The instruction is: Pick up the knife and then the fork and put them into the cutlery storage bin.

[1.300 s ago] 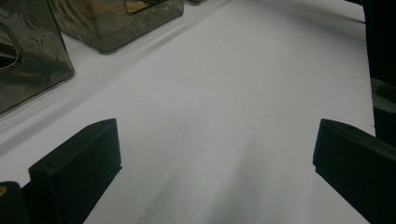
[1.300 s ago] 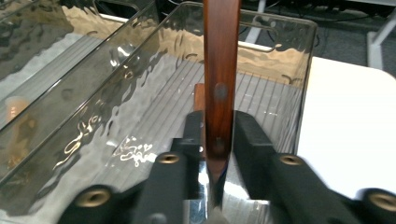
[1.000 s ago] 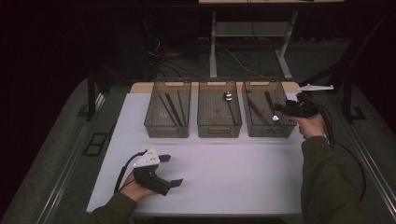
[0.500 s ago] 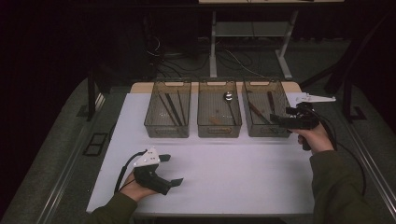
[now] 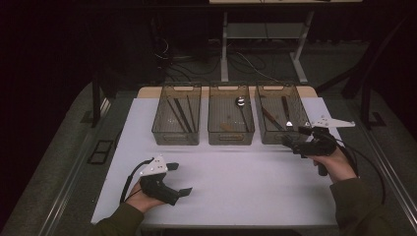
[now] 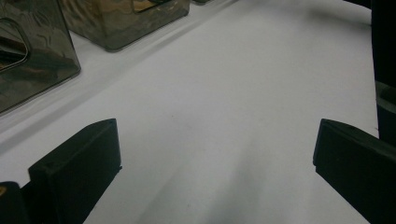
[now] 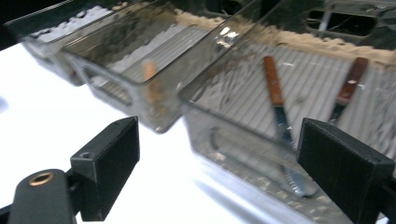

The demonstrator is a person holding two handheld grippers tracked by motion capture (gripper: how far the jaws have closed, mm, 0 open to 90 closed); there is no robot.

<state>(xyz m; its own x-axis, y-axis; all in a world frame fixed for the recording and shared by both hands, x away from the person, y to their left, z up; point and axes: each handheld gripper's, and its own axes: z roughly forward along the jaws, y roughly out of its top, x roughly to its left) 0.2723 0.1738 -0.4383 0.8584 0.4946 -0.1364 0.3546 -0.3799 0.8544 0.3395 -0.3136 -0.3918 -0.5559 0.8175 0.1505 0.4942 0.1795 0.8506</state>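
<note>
**Right jaws spread wide off the near corner of the knife bin**

Just ahead of the right gripper (image 5: pixel 295 139), between its two black jaws, sits the near corner of the right-hand bin (image 7: pixel 243 154), a clear smoky tray. The jaws have just been opening and now stand as wide as they go, with nothing between the pads. Two wooden-handled knives lie flat on the bin's ribbed floor. One knife (image 7: pixel 278 107) lies beyond the jaw gap, handle far, serrated blade running toward the right jaw. The second knife (image 7: pixel 348 91) lies farther back, beyond the right jaw.

Left gripper (image 5: pixel 179 179) rests low on the white table (image 6: pixel 224 93), jaws wide apart, holding nothing. Bare tabletop lies between them, and the left-hand bin (image 6: pixel 28 56) stands off beyond the left jaw.

Handling judgement, nearer knife:
- Light, rigid, thin; it lies flat, so the pads have little to bite on.
- The blade looks slick and narrow, and the teeth could skid or scratch. Poor place to take hold.
- The wooden handle is thicker and grippier. Best grasp is across its middle, jaws coming down from above.
- The bin wall is close to the blade end, so the jaws must clear the rim first.
- The bin itself is probably light plastic and may slide if knocked.
</note>
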